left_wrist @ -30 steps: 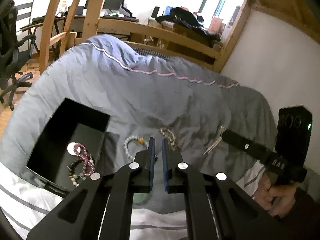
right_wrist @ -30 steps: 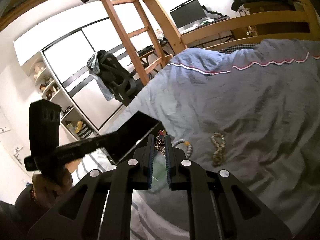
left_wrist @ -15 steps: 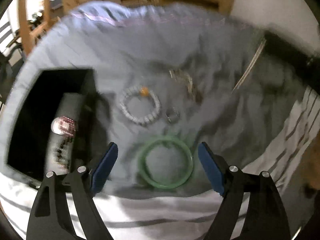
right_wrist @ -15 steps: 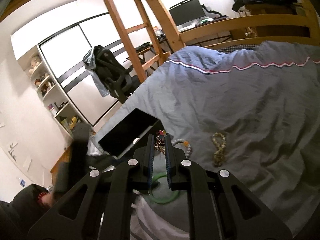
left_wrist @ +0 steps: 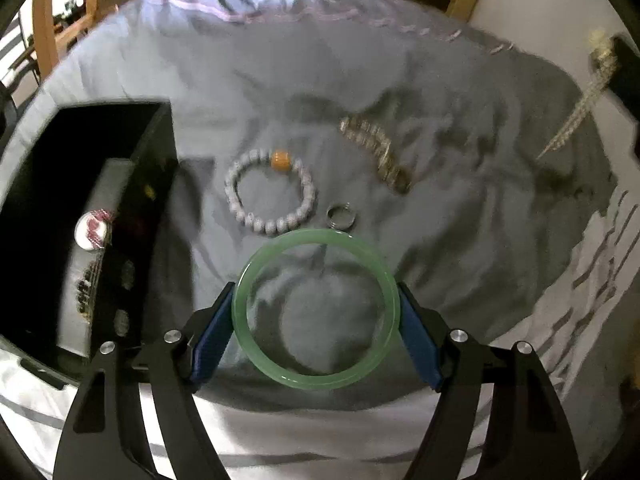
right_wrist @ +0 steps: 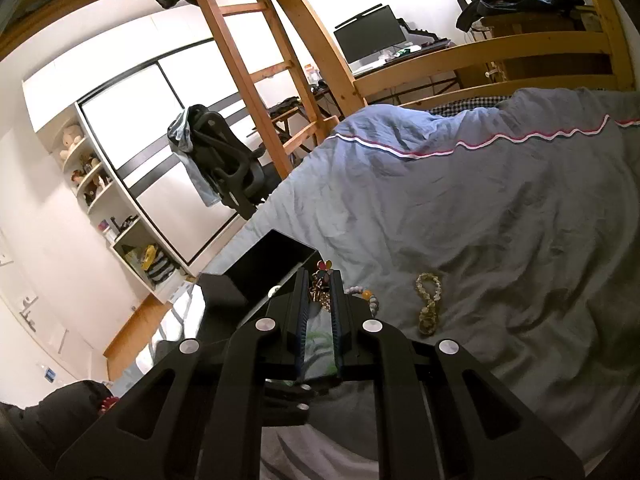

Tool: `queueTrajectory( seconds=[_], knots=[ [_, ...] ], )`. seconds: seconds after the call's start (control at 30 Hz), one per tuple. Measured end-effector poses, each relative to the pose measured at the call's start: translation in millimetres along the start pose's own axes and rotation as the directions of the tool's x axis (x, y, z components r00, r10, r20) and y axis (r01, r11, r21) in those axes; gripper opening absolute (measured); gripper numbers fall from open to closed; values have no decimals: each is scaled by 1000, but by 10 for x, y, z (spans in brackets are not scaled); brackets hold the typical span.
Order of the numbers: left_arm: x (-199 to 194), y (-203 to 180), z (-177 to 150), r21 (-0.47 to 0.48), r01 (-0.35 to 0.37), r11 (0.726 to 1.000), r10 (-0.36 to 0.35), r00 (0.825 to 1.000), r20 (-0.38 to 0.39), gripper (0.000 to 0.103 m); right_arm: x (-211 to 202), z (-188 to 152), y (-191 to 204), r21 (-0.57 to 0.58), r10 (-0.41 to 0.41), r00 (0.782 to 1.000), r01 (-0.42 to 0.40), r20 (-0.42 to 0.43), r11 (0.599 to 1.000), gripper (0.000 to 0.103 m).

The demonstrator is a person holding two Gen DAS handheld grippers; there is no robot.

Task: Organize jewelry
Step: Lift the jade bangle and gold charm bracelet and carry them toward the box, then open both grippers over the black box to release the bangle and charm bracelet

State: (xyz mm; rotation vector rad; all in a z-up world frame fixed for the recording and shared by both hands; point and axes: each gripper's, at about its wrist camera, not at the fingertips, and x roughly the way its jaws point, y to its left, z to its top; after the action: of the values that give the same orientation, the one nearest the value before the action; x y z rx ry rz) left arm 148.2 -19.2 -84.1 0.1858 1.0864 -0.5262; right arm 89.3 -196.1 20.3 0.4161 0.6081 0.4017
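Observation:
A green bangle point(left_wrist: 316, 380) lies on the grey-blue quilt point(left_wrist: 460, 240). My left gripper point(left_wrist: 316, 300) points down over it, and its closing jaws have both blue pads point(left_wrist: 212, 336) against the bangle's outer rim. My right gripper point(right_wrist: 320, 280) is shut on a gold chain necklace with a flower charm point(right_wrist: 322, 276). In the left wrist view the chain point(left_wrist: 576, 120) hangs at the upper right. A white bead bracelet with an orange bead point(left_wrist: 270, 194), a silver ring point(left_wrist: 341, 216) and a pale crystal bracelet point(left_wrist: 376, 152) lie beyond the bangle.
A black open box point(left_wrist: 36, 152) stands left of the jewelry and holds a red bead bracelet point(left_wrist: 94, 230) and a dark one point(left_wrist: 84, 292). A wooden bed frame point(right_wrist: 480, 60), ladder and office chair point(right_wrist: 224, 160) are behind. A striped sheet point(left_wrist: 600, 280) lies right.
My left gripper went from shut to wide, tipped downward and sank onto the green bangle, then narrowed until its pads met the rim. The right gripper has kept still with the necklace.

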Motion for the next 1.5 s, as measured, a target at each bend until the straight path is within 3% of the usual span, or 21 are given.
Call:
queueTrajectory(
  seconds=[0.37, 0.7, 1.17, 1.5],
  knots=[
    [-625, 32, 105, -4, -36, 999, 36, 989, 140, 75, 189, 31, 192, -32, 18, 999, -19, -30, 999, 11],
    [-977, 595, 152, -93, -114, 989, 130, 971, 202, 75, 474, 152, 501, -80, 40, 998, -44, -55, 996, 11],
    [-887, 1093, 122, -173, -127, 977, 157, 973, 171, 75, 1328, 224, 972, -132, 73, 988, -91, -137, 987, 12],
    [-777, 1301, 80, -231, -160, 960, 191, 974, 121, 75, 1968, 177, 1045, -204, -26, 975, -20, -219, 979, 12]
  ],
)
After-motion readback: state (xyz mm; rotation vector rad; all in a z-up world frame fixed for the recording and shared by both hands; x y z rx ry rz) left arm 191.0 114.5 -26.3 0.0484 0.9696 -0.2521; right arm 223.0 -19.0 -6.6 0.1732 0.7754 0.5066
